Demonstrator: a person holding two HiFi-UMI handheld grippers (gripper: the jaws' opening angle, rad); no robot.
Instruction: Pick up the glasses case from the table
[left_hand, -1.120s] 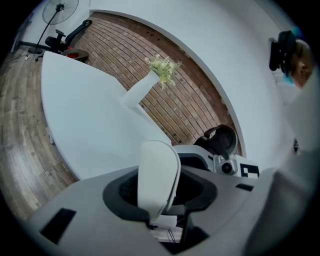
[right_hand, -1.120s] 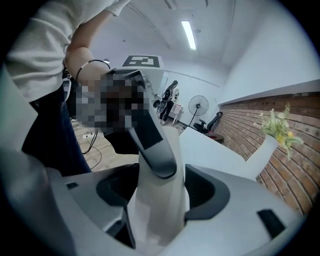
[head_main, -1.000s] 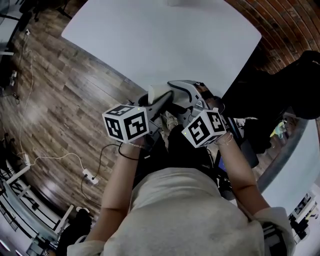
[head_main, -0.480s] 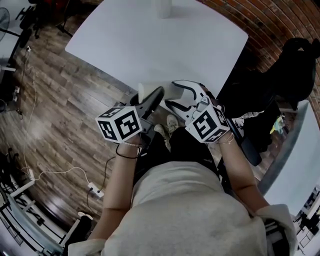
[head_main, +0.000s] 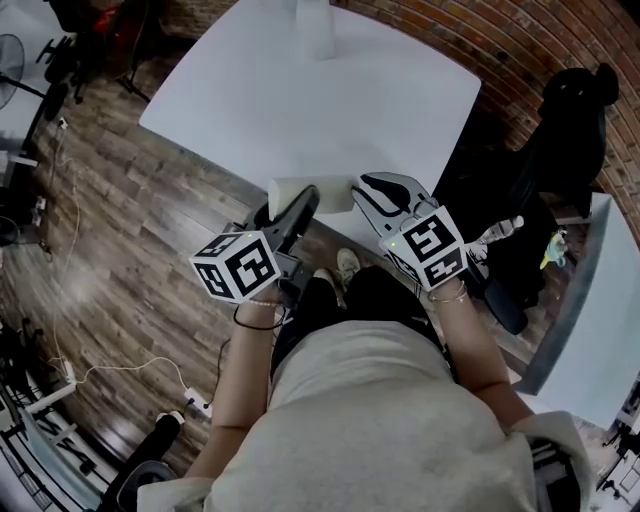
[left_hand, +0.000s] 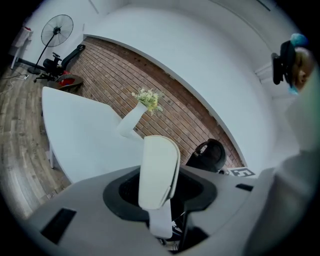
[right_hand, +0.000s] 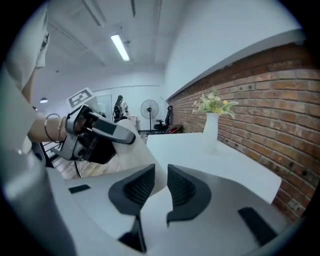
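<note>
Cream glasses case (left_hand: 159, 170) clamped in left gripper (head_main: 300, 205), held clear just off the table's (head_main: 300, 100) near edge, so carried rather than resting. Right gripper (right_hand: 160, 172), beside that edge: jaws just been closing to a narrow gap, seemingly nothing between, probably spare.

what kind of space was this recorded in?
Probably an office or lab workspace, not a home: a ceiling strip light, a pedestal fan, and a large white table by a brick wall.

Glasses case (head_main: 325, 194): one
Grippers: two, left gripper (head_main: 303, 203) and right gripper (head_main: 372, 192)
Bench (head_main: 300, 100): one
Vase (left_hand: 132, 119): one
Fan (left_hand: 56, 31): one
</note>
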